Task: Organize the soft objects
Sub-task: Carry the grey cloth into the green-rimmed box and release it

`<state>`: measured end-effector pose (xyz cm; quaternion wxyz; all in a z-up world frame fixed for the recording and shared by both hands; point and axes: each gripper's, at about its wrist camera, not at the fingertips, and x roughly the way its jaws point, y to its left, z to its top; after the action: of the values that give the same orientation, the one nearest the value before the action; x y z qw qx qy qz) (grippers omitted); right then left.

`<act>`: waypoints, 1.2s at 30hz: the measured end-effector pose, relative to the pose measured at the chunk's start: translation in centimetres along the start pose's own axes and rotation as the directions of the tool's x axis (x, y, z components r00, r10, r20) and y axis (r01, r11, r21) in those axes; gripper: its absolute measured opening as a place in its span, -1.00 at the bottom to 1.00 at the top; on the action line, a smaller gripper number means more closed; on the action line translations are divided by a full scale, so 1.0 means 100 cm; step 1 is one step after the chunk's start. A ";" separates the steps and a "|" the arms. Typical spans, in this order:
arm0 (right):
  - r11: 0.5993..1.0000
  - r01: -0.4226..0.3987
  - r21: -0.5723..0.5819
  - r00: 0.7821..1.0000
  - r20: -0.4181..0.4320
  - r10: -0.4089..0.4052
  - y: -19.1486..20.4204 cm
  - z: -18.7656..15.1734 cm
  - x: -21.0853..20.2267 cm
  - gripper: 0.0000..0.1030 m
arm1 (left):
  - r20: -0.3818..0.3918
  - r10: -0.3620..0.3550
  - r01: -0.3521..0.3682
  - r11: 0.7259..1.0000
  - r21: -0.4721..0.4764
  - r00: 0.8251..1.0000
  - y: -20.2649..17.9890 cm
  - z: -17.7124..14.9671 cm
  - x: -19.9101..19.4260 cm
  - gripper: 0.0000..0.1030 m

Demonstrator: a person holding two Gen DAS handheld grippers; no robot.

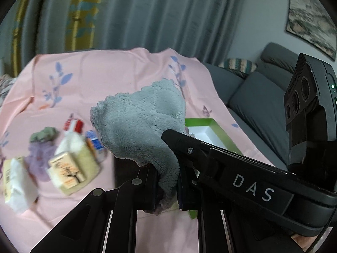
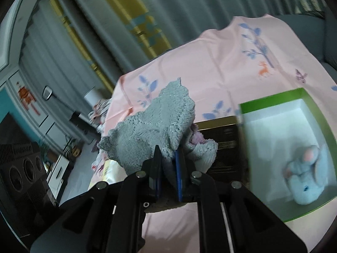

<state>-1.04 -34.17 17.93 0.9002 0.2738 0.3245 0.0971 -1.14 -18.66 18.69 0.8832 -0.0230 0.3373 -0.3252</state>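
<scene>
Left wrist view: our left tongs (image 1: 166, 181) clench the fluffy grey cloth (image 1: 139, 126); tissue packs (image 1: 71, 166) lie unsorted to their left. Right wrist view: our right tongs (image 2: 168, 175) grip the same cloth; right of them, the green-rimmed white box (image 2: 271, 101) already holds a pale-blue plush toy (image 2: 305, 183).

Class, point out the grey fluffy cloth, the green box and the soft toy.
grey fluffy cloth (image 1: 139, 122), left wrist view, middle of its pile
green box (image 2: 271, 100), right wrist view, far rim
soft toy (image 2: 305, 181), right wrist view, body
</scene>
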 end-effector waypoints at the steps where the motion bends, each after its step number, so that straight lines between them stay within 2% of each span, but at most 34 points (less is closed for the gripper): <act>1: 1.000 0.010 0.018 1.000 0.007 -0.010 -0.006 0.001 -0.002 -0.77 | -0.008 -0.012 0.012 1.000 0.004 1.000 -0.005 0.001 0.005 -0.74; 11: 0.974 0.108 0.200 0.986 0.100 -0.130 -0.082 0.011 -0.029 -0.77 | -0.098 -0.130 0.140 0.985 0.102 0.987 -0.064 0.016 0.069 -0.74; 15: 0.954 0.148 0.262 0.978 0.108 -0.181 -0.108 0.010 -0.031 -0.77 | -0.137 -0.144 0.162 0.979 0.126 0.980 -0.079 0.016 0.093 -0.74; 17: 0.941 0.154 0.302 0.976 0.099 -0.192 -0.120 0.009 -0.029 -0.77 | -0.164 -0.147 0.169 0.977 0.127 0.975 -0.084 0.014 0.108 -0.74; 21: 0.912 0.224 0.343 0.967 0.043 -0.253 -0.139 0.008 -0.017 -0.77 | -0.223 -0.154 0.181 0.978 0.105 0.962 -0.088 0.009 0.137 -0.74; 27: 0.893 0.285 0.349 0.954 -0.018 -0.298 -0.144 0.009 -0.004 -0.66 | -0.253 -0.142 0.168 0.982 0.087 0.957 -0.082 0.002 0.152 -0.72; 28: 0.894 0.296 0.338 0.951 -0.015 -0.309 -0.141 0.010 -0.004 -0.58 | -0.255 -0.142 0.168 0.982 0.085 0.956 -0.082 0.002 0.151 -0.61; 30: 0.899 0.293 0.326 0.951 0.001 -0.310 -0.138 0.011 -0.005 -0.34 | -0.264 -0.126 0.154 0.984 0.089 0.956 -0.080 0.001 0.148 -0.26; 31: 0.903 0.284 0.323 0.953 0.010 -0.303 -0.136 0.011 -0.007 -0.19 | -0.265 -0.120 0.149 0.984 0.093 0.957 -0.079 0.000 0.146 0.00; 32: 0.906 0.277 0.321 0.954 0.019 -0.299 -0.135 0.011 -0.008 -0.14 | -0.250 -0.105 0.131 0.987 0.089 0.963 -0.076 0.000 0.142 0.19; 34: 0.907 0.277 0.317 0.952 0.037 -0.303 -0.130 0.010 -0.013 -0.14 | -0.226 -0.096 0.116 0.990 0.077 0.969 -0.071 0.001 0.135 0.31; 36: 0.906 0.280 0.318 0.950 0.047 -0.310 -0.127 0.010 -0.016 -0.12 | -0.218 -0.103 0.119 0.991 0.060 0.970 -0.066 0.000 0.127 0.33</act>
<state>-1.65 -45.67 12.34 0.8655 0.3625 0.3294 -0.1050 2.30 -31.37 13.06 0.8222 0.0255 0.4168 -0.3867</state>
